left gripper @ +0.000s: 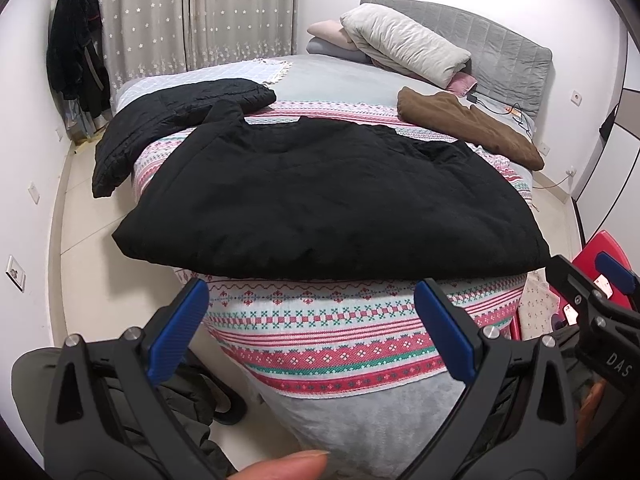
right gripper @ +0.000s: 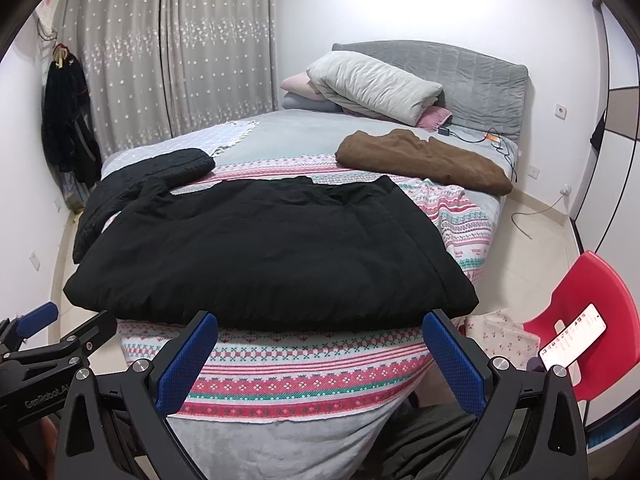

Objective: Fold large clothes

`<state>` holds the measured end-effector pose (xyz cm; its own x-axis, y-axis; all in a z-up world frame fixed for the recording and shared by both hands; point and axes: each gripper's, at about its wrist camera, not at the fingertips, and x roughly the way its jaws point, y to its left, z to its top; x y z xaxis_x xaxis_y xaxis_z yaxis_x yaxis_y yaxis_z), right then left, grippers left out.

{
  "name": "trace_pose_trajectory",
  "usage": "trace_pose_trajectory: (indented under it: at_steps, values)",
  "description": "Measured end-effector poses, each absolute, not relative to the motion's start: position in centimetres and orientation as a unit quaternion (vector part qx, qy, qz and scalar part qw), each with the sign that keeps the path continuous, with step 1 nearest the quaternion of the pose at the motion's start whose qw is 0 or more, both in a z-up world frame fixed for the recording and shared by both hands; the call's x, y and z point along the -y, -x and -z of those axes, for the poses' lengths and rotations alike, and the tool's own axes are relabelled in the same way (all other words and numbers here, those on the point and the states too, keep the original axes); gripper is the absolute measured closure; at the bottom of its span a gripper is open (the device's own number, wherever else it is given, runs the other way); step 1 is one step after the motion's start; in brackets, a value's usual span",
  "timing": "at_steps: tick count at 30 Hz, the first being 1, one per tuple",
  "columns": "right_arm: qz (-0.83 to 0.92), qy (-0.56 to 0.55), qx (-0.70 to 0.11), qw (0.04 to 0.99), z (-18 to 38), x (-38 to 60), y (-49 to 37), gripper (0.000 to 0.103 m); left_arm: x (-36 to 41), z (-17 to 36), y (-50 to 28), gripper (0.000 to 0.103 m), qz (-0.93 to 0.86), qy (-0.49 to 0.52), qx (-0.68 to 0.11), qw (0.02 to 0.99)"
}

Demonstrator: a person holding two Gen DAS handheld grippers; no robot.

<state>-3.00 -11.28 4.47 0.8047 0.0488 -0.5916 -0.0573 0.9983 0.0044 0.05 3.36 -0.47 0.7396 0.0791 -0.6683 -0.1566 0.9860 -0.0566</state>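
Both hand-held grippers, left [left gripper: 312, 328] and right [right gripper: 320, 360], hang spread wide and empty below the black jacket [left gripper: 320, 196]. It lies on the bed [left gripper: 328, 344], looking padded, soft, bulky; best pinched at hem corners.

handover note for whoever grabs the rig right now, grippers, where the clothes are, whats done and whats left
Left gripper: open, empty, held short of the foot of the bed.
Right gripper: open, empty, alongside it.
Black jacket: flat on the patterned blanket, its hem toward you. Its right sleeve looks folded in over the body; the left sleeve is out to the side, hanging off the bed edge.
Brown garment: bunched near the headboard, unfolded.
Left to do: probably fold in the left sleeve, fold the jacket body, then the brown garment.
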Motion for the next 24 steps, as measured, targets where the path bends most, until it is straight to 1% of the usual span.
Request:
trace_pose_trajectory:
  at_steps: [24]
  values:
    - [-0.025, 0.008, -0.313, 0.949, -4.26, 11.37, 2.86, 0.000, -3.12, 0.31, -0.30, 0.001, -0.057, 0.053, -0.356, 0.931]
